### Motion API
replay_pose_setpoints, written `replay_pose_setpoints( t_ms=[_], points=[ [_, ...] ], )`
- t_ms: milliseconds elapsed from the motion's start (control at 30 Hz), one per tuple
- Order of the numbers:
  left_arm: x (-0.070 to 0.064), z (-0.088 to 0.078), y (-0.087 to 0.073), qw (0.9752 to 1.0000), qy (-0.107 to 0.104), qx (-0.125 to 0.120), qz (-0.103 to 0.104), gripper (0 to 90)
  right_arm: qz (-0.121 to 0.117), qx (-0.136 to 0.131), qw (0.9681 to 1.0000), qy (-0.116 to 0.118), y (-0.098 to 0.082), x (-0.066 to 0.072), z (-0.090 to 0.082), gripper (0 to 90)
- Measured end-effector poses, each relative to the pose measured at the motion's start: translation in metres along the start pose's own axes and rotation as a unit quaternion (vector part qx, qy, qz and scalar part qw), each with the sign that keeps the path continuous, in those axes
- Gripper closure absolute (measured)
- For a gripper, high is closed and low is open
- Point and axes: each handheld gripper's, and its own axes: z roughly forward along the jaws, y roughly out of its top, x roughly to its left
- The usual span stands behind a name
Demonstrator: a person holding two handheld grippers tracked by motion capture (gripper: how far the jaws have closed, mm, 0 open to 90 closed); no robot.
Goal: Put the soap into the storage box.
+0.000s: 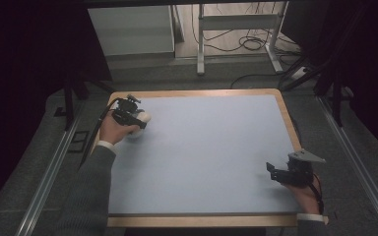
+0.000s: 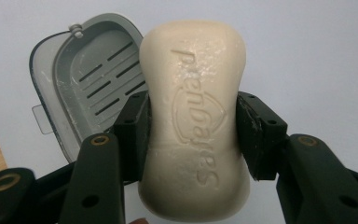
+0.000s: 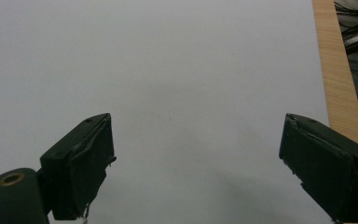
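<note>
My left gripper (image 2: pixel 193 135) is shut on a cream bar of soap (image 2: pixel 193 116) stamped with a brand name, its jaws pressing the bar's two long sides. Just beyond and below the soap lies an open grey soap dish (image 2: pixel 88 84) with drain slots and a hinge pin at its rim. From the high view the left gripper (image 1: pixel 128 113) sits at the table's far left corner with the pale soap (image 1: pixel 141 118) at its tip. My right gripper (image 3: pixel 196 158) is open with nothing between its jaws, and it rests low at the near right (image 1: pixel 288 173).
A pale blue mat (image 1: pixel 202 147) covers the table, with a wooden border (image 1: pixel 285 113) round it. The table's right wooden edge (image 3: pixel 335 70) runs close beside the right gripper. Beyond the table stand a white cabinet (image 1: pixel 133 29), a metal frame (image 1: pixel 236 22) and floor cables (image 1: pixel 251 44).
</note>
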Motion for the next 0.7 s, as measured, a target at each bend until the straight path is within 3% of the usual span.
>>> replay_pose_setpoints(
  t_ms=[300,700],
  points=[
    [0.013,0.013,0.003,0.9995,0.002,0.013,-0.027,49.4,0.0,0.0,1.0,0.0,0.0,-0.002,0.0,10.0],
    [0.023,0.017,0.004,0.999,0.006,0.017,-0.041,49.4,-0.001,0.0,1.0,-0.002,-0.001,-0.001,0.0,10.0]
  ],
)
